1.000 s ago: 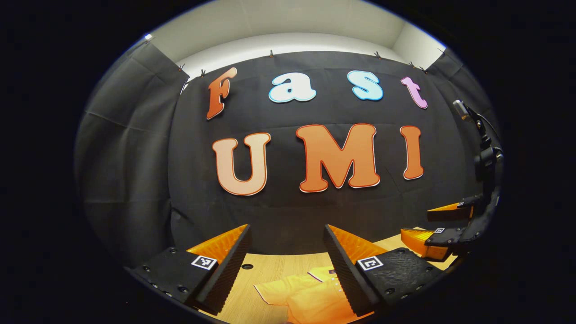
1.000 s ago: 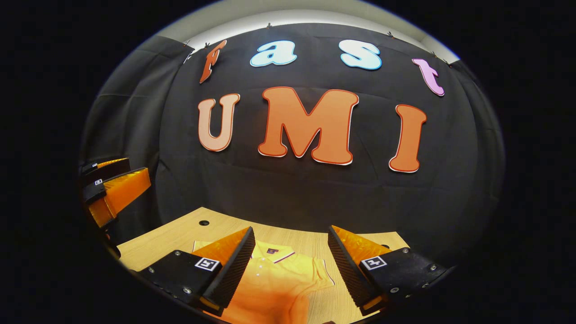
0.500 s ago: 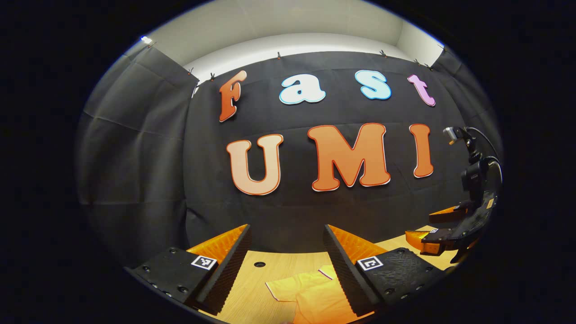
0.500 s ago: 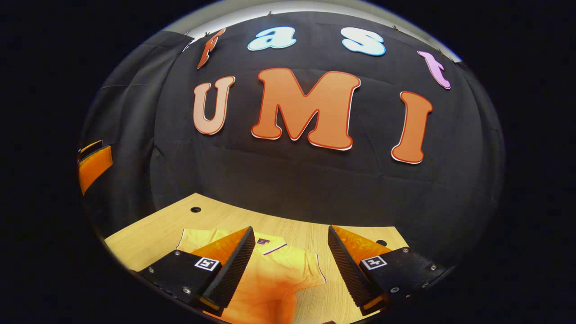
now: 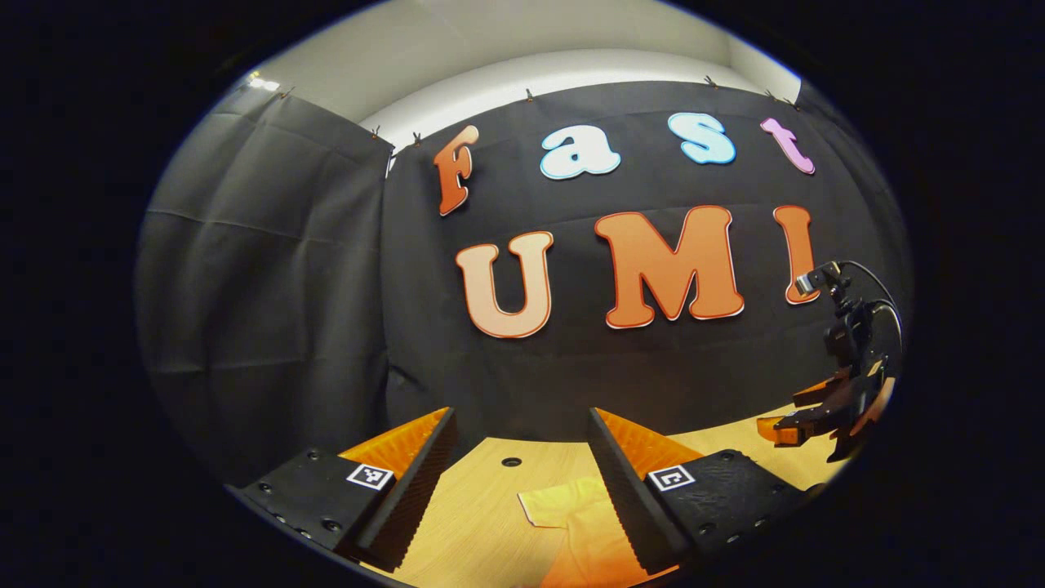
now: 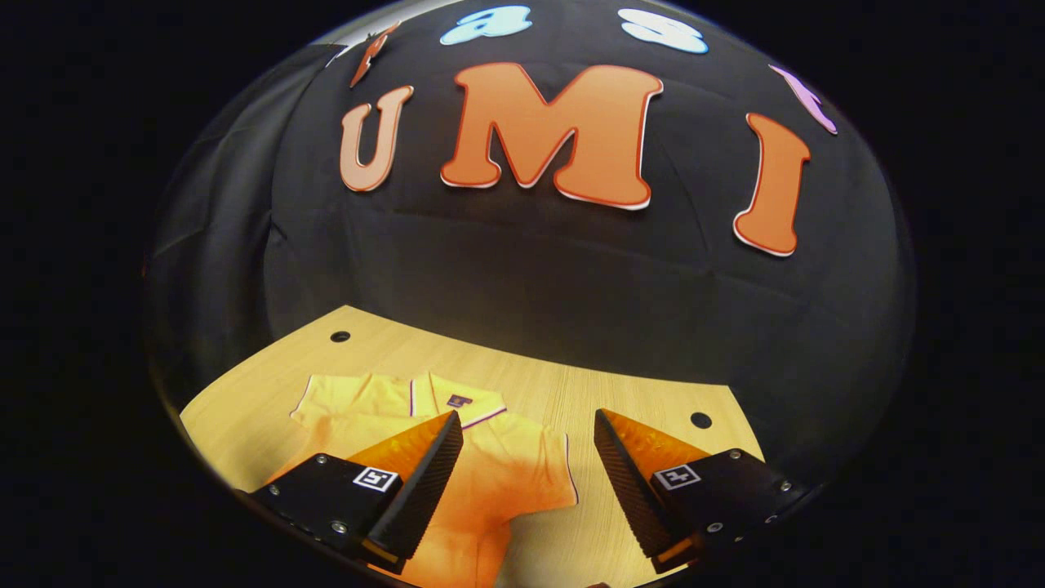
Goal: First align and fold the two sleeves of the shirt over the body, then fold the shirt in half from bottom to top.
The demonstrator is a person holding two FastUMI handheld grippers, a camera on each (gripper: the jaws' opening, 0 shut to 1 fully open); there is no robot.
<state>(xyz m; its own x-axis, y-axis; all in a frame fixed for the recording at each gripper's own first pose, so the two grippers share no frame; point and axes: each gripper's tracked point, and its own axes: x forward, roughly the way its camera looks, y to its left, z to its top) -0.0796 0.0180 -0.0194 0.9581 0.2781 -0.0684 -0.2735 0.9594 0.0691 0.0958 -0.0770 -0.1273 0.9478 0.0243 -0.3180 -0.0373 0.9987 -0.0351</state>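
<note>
Shirt (image 6: 457, 457) lying flat on counter (image 6: 620, 392), collar facing booth wall, both sleeves spread out, unfolded. Sliding further into right view than second ago; cameras tipping downward, meaning approach under way, no fold started. Counting: one shirt, two sleeves, two tools. Left tool (image 5: 520, 445) gaping wide, empty, above sleeve (image 5: 563, 502). Right tool (image 6: 528, 453) gaping wide, empty, hovering over shirt.

Dim booth, sharp focus, fisheye-bowed edges

Bare table (image 6: 637, 392) flanks the shirt (image 6: 506, 465); wall (image 6: 571, 278) blocks behind.
</note>
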